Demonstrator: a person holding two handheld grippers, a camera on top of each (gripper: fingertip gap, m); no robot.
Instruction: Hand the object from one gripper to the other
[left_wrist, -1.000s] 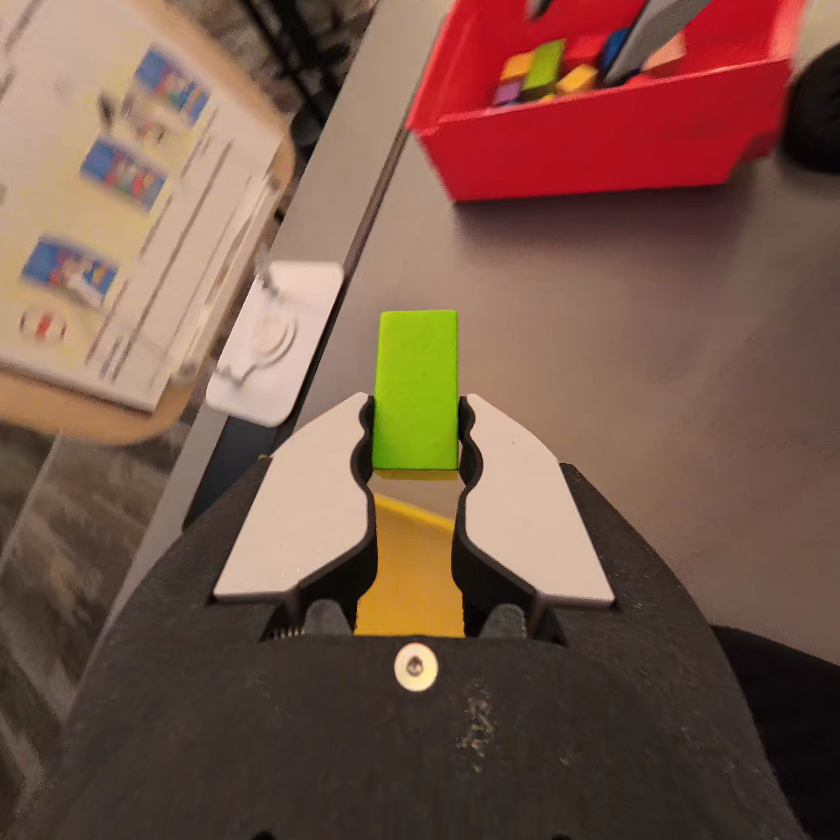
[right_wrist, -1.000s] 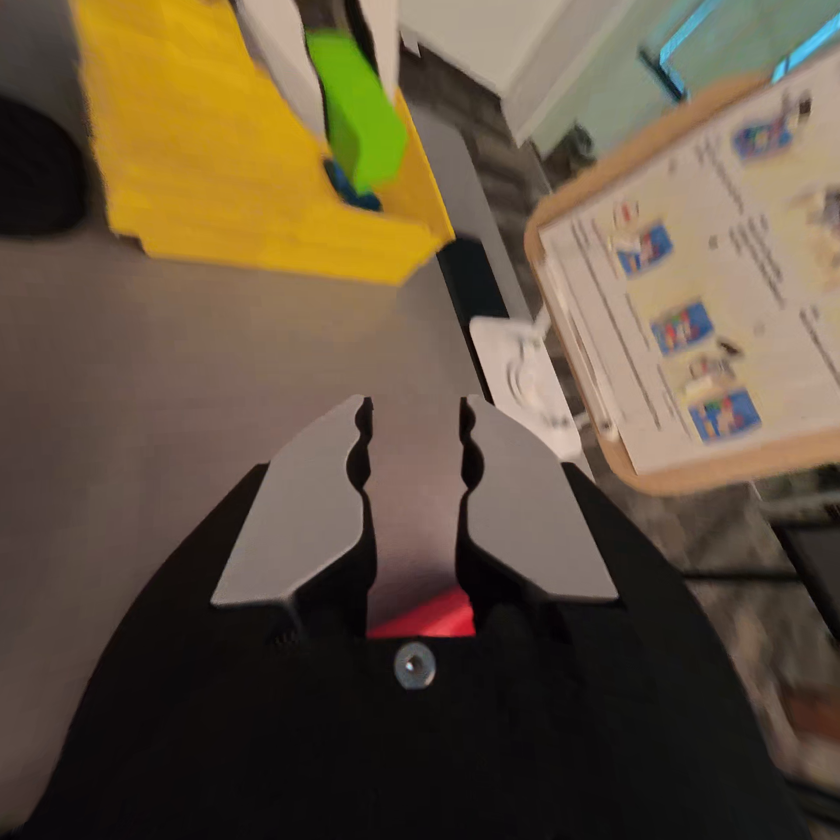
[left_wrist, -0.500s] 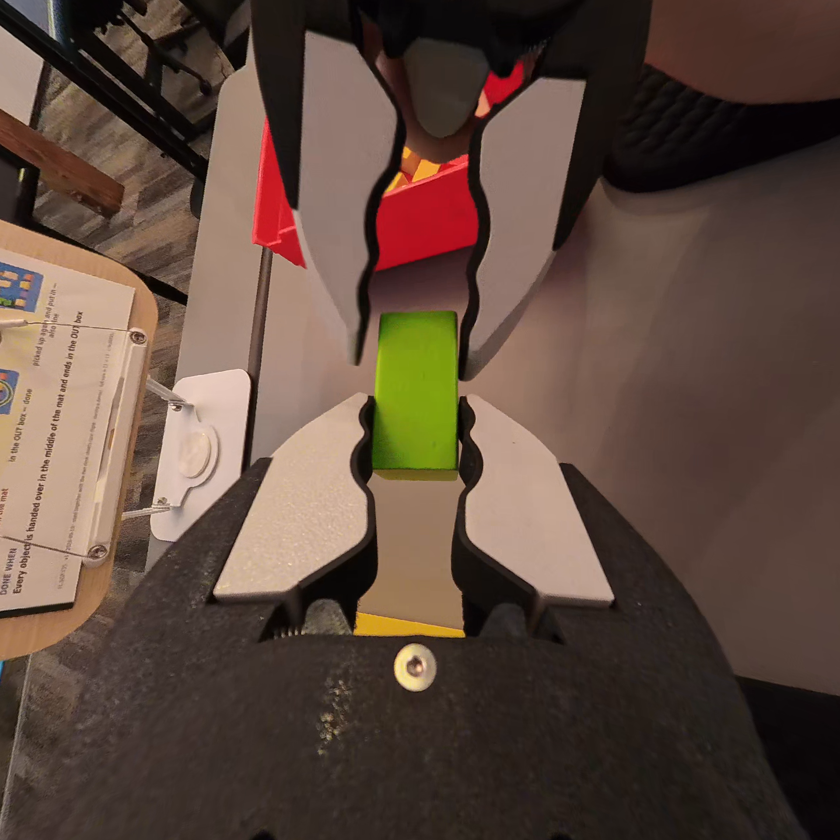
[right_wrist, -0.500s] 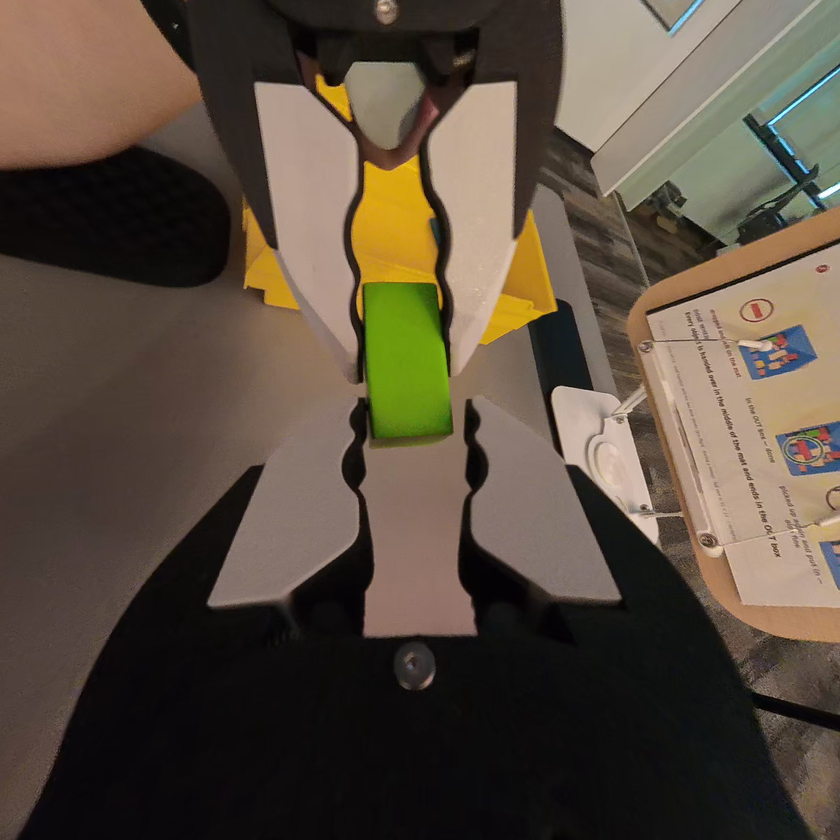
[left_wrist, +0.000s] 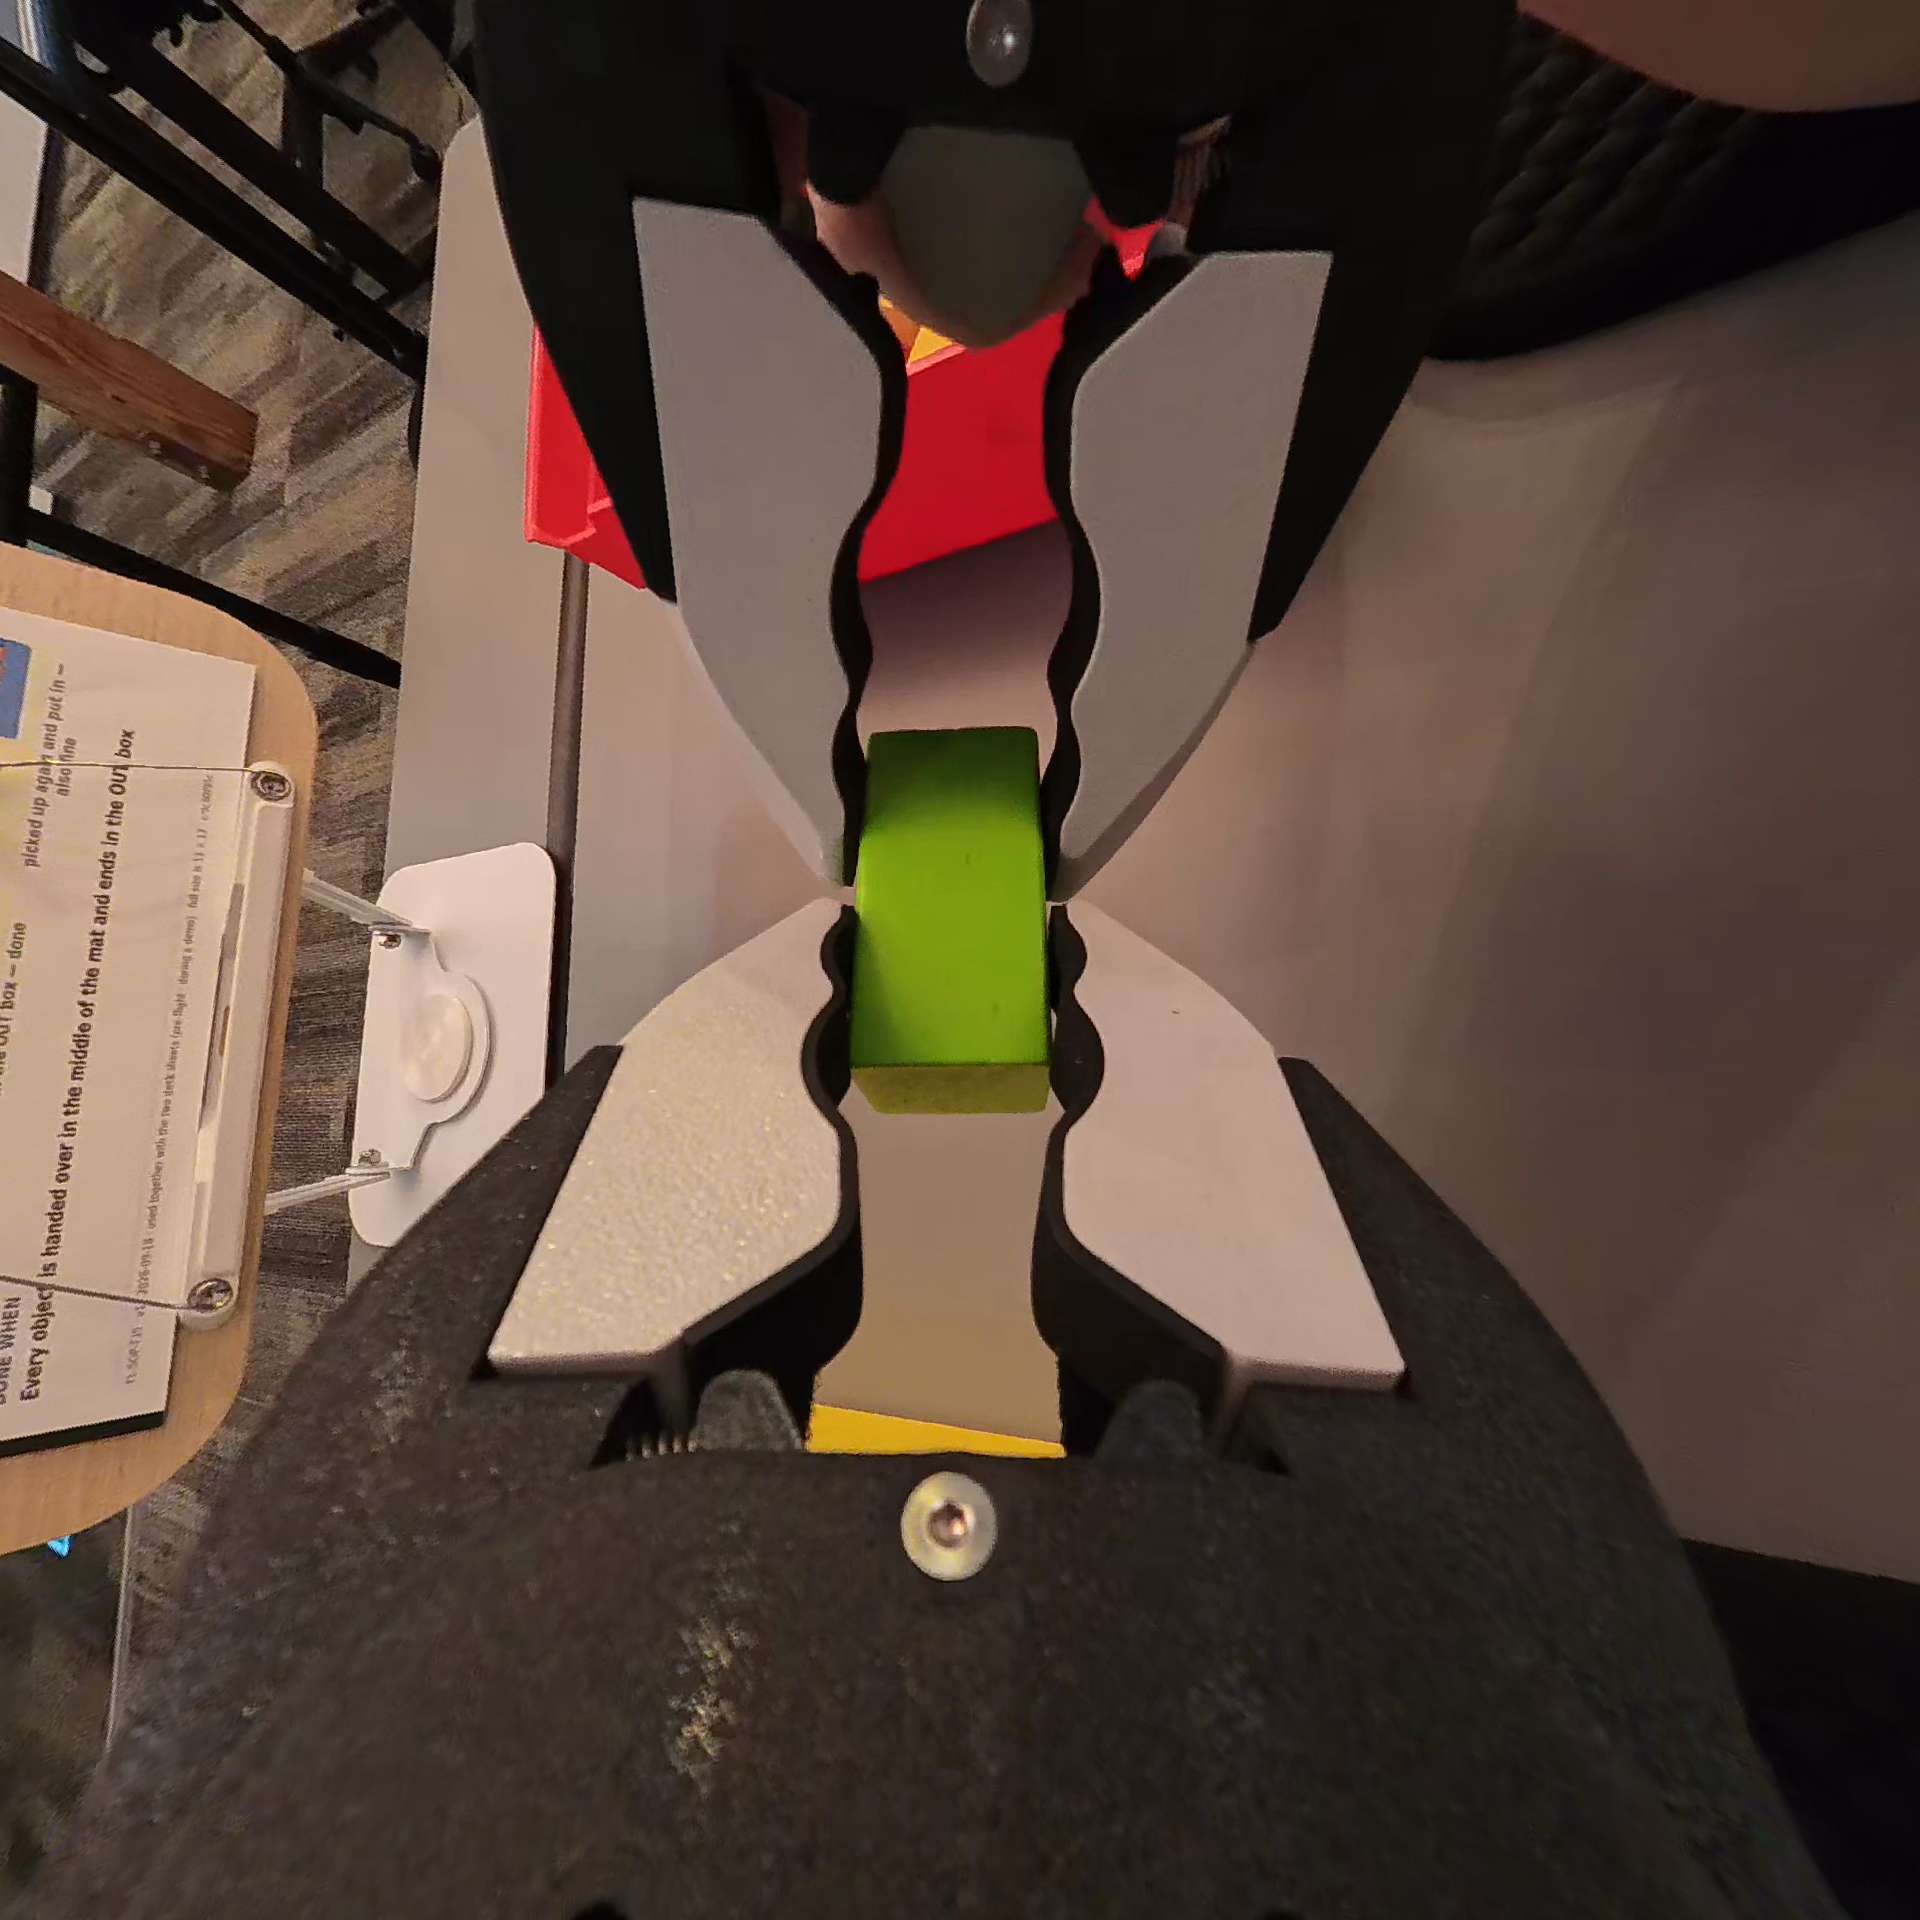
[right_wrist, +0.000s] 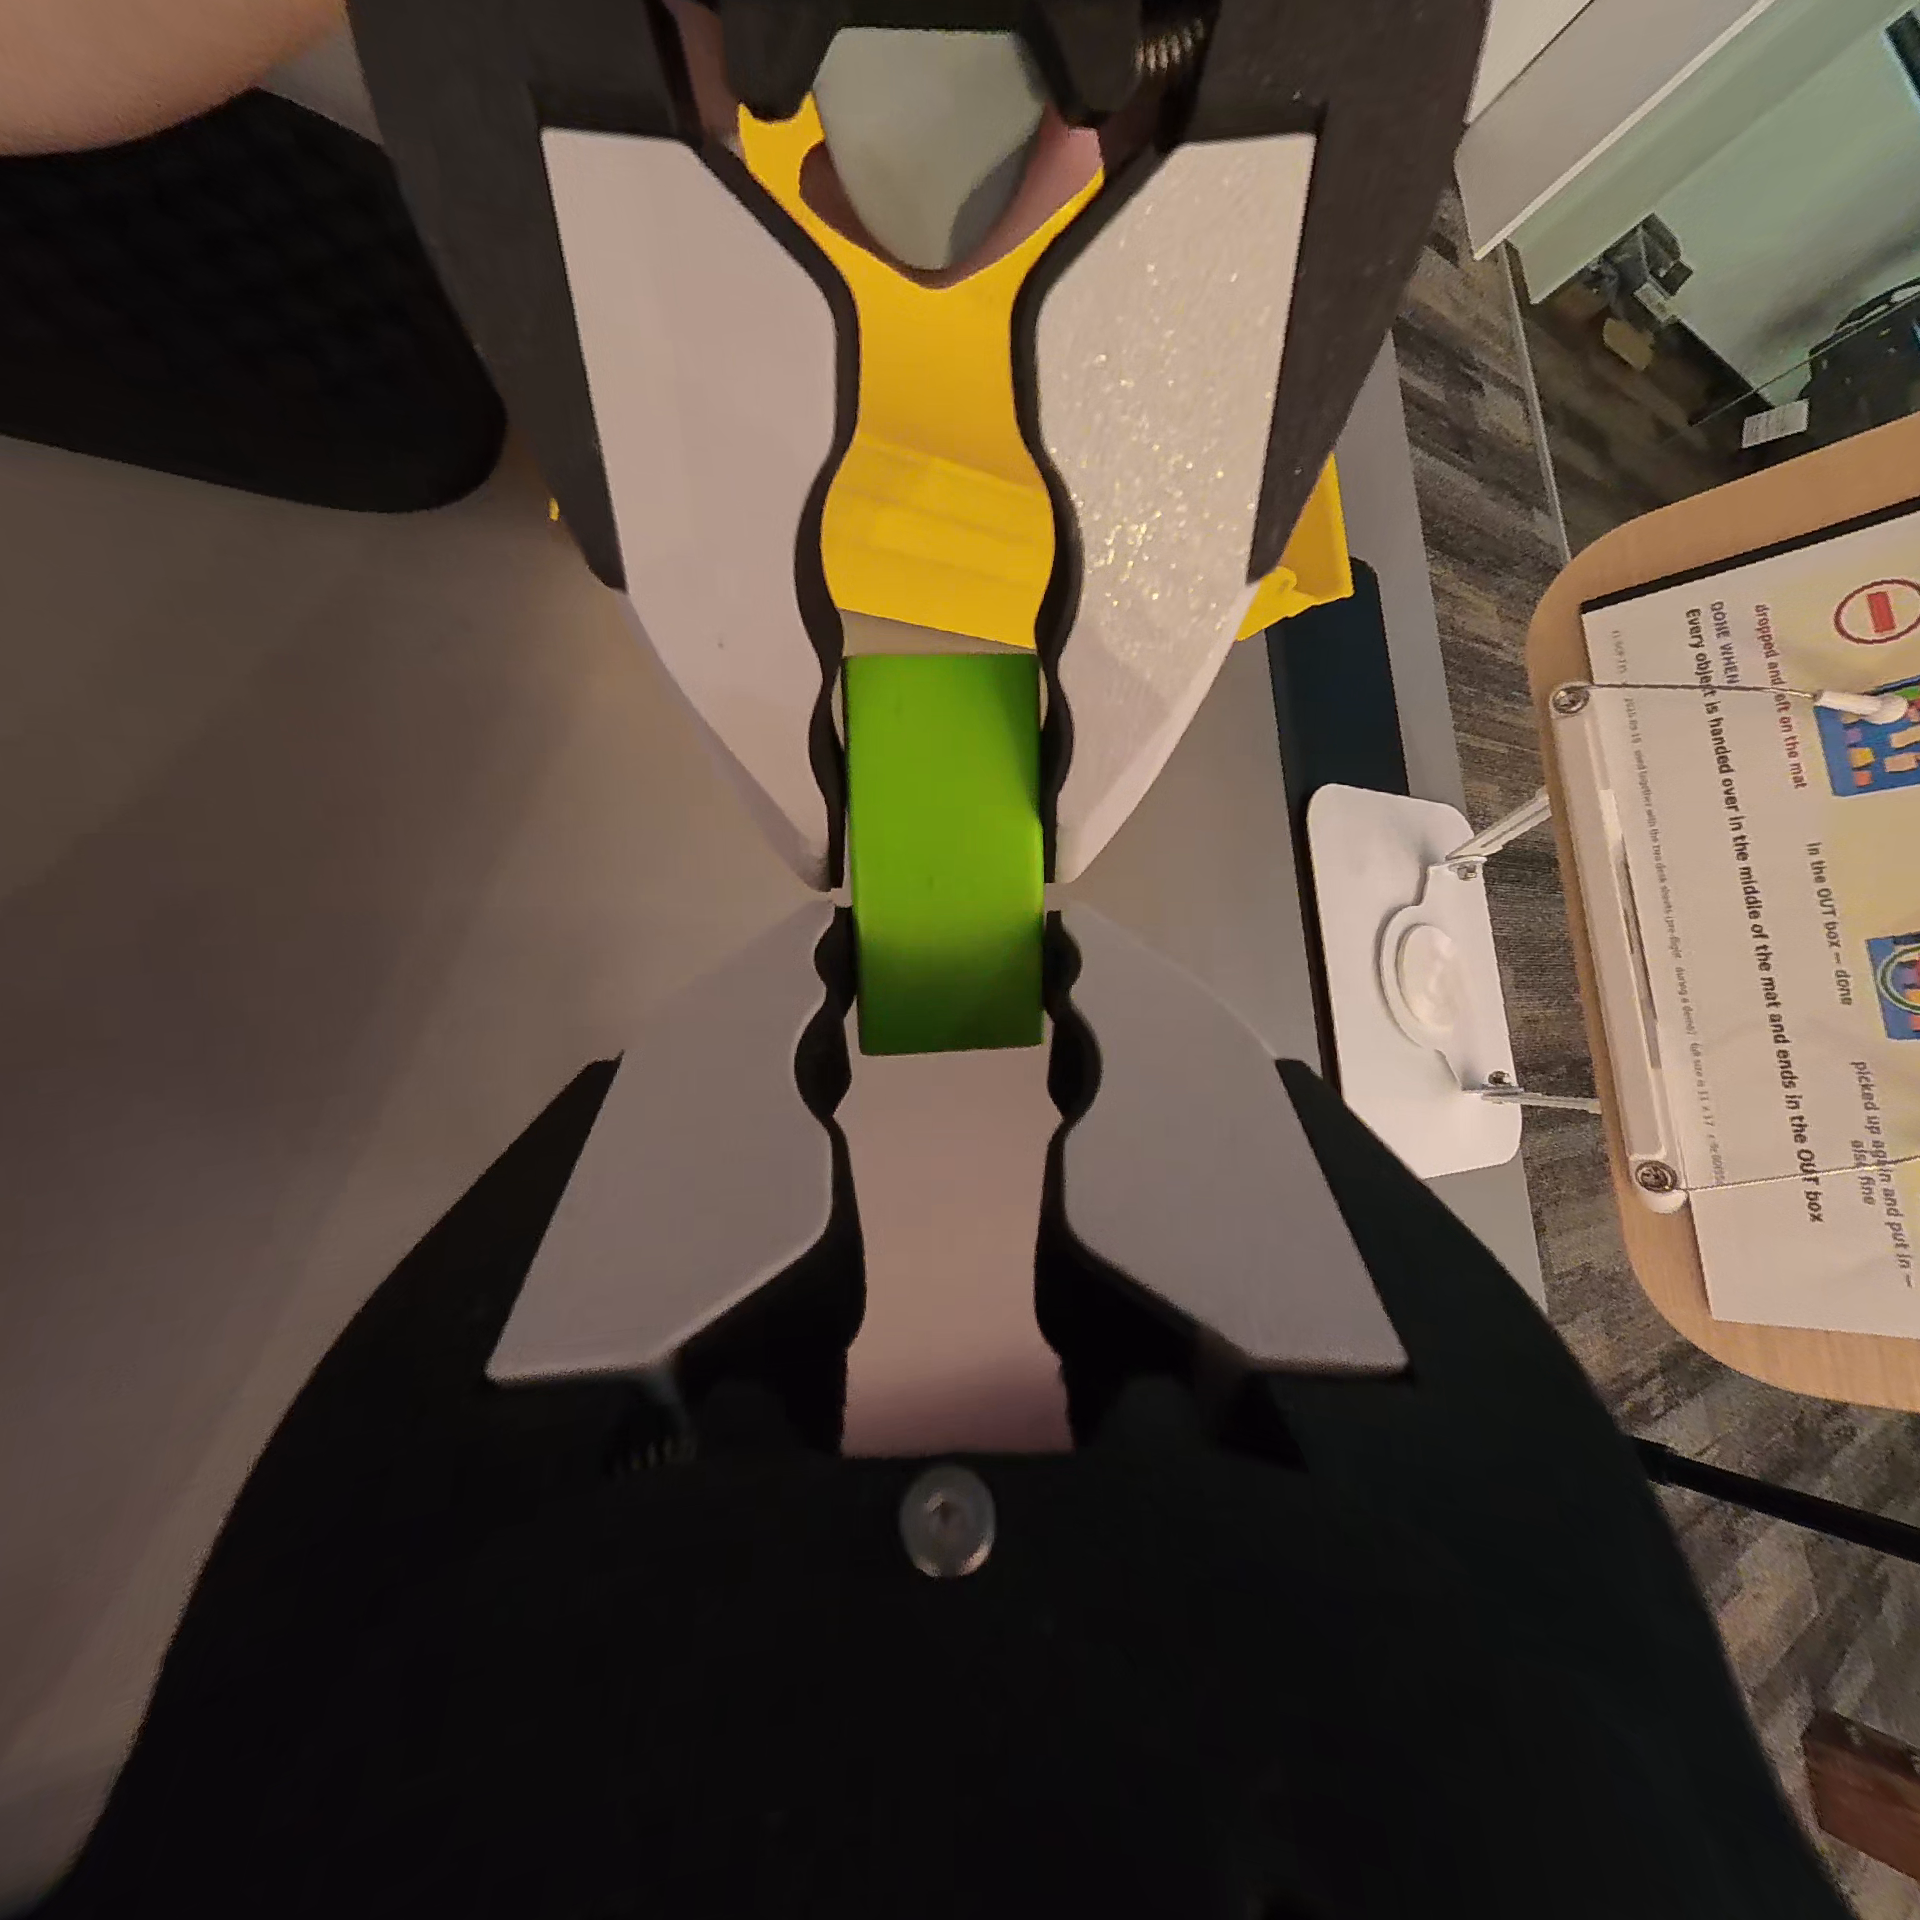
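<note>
A green block (left_wrist: 948, 935) is held in the air over the grey mat (left_wrist: 1558, 831), gripped from both ends. My left gripper (left_wrist: 951, 940) is shut on the near half of it, pads pressed on both sides. My right gripper (left_wrist: 948, 862) comes in from the opposite side, tip to tip with the left, and its pads press on the far half. In the right wrist view the same green block (right_wrist: 943, 852) sits between my right gripper's (right_wrist: 945, 940) pads, with the left gripper (right_wrist: 943, 862) clamped on the half beyond.
A red bin (left_wrist: 966, 468) stands behind the right gripper, and a yellow bin (right_wrist: 935, 520) behind the left gripper. A wooden board with a printed sheet (right_wrist: 1766, 935) and a white mounting plate (right_wrist: 1413, 987) sit beside the table edge. A person's arm shows at the top.
My right gripper came in facing the left, slid its open fingers around the block's free end, then closed on it. The left gripper kept its hold throughout.
</note>
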